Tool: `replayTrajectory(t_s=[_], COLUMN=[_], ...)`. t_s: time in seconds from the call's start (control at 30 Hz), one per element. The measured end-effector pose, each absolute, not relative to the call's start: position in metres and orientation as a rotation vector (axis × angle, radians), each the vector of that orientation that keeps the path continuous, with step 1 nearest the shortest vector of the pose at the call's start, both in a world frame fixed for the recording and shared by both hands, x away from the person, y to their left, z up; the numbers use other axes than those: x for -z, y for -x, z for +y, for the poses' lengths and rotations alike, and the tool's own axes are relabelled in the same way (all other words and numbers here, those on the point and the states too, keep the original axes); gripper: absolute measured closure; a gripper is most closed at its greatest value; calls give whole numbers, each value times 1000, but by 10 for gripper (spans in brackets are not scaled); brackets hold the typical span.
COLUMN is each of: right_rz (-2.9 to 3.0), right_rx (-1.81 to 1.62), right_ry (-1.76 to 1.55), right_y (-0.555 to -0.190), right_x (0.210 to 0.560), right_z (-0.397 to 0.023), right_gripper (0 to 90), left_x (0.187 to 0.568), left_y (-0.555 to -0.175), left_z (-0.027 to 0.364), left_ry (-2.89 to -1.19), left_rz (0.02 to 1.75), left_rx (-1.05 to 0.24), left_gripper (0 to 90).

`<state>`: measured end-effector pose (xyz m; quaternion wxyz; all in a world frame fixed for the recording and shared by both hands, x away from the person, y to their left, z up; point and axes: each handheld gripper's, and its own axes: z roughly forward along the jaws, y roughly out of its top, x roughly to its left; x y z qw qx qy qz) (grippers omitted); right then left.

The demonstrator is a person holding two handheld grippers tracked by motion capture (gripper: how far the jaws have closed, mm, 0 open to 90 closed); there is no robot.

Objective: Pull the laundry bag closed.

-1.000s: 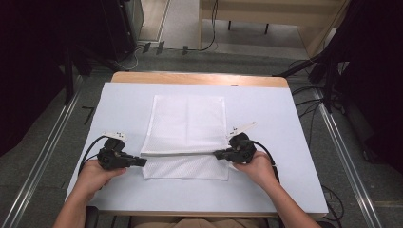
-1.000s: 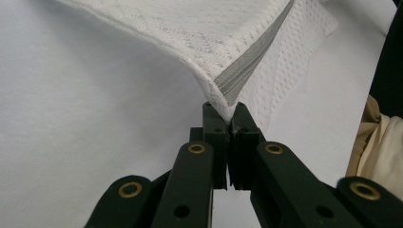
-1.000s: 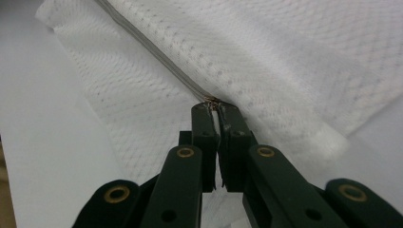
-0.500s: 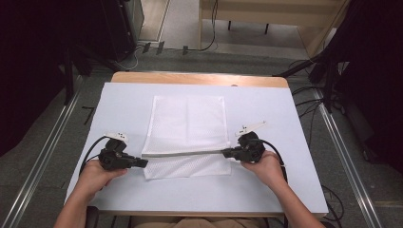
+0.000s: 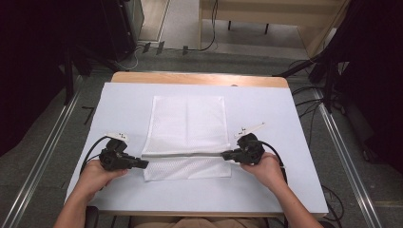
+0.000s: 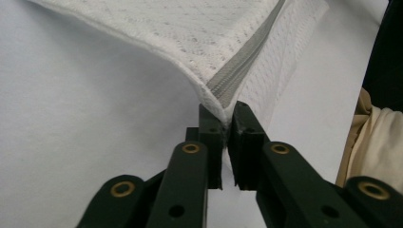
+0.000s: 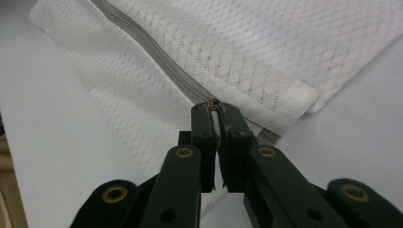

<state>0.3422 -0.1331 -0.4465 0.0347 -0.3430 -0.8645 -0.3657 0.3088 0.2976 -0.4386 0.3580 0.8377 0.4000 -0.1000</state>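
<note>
A white mesh bag [image 5: 187,123] lies flat on the pale table cover [image 5: 294,142], and a grey zipper [image 5: 185,155] runs across it near its front edge. My left gripper [image 5: 145,164] is shut on the bag's corner at the zipper's left end; in the left gripper view the jaws [image 6: 227,118] pinch the white seam where the zipper [image 6: 247,57] starts. My right gripper [image 5: 224,155] is shut at the zipper's right end. In the right gripper view its tips [image 7: 216,111] clamp the small zipper pull [image 7: 214,102], with the mesh [image 7: 266,42] lifted slightly around it.
The wooden table edge [image 5: 199,78] shows beyond the cover at the far side. Metal rails [image 5: 347,152] run along the floor on both sides, with cables [image 5: 309,90] at the right. A hand [image 5: 266,171] holds each gripper near the front edge.
My right gripper has shifted a little to the right along the zipper line. The left gripper has stayed in place, holding the corner.
</note>
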Motion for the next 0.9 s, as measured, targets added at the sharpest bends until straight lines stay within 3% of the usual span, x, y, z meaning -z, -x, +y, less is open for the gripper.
replayTrajectory(t_s=[0.07,0.27,0.47,0.6,0.8,0.9], right_rz=[-2656,-2671,-2726,-2738,-2746,-2783], right_rx=[1137,1201,1321,1354,1397,1443], right_ry=[1052,1035,1114,1157,1206,1259], right_y=[-343,-342,-343,-345,-346,-346], right_x=[447,445,445,447,445,445], right_z=[-134,-134,-138,-143,-151,-159], right_gripper=[863,724,417,376,345,285], left_x=[438,433,429,428,426,426], left_y=[-309,-307,-308,-309,-311,-313], left_z=[296,293,296,299,311,317], left_ry=[-2165,-2162,-2116,-2090,-2034,-2007], left_rz=[1025,1025,1045,1060,1125,1163], left_rx=[240,165,90,6,-57,-85], left_gripper=[770,614,451,370,356,354])
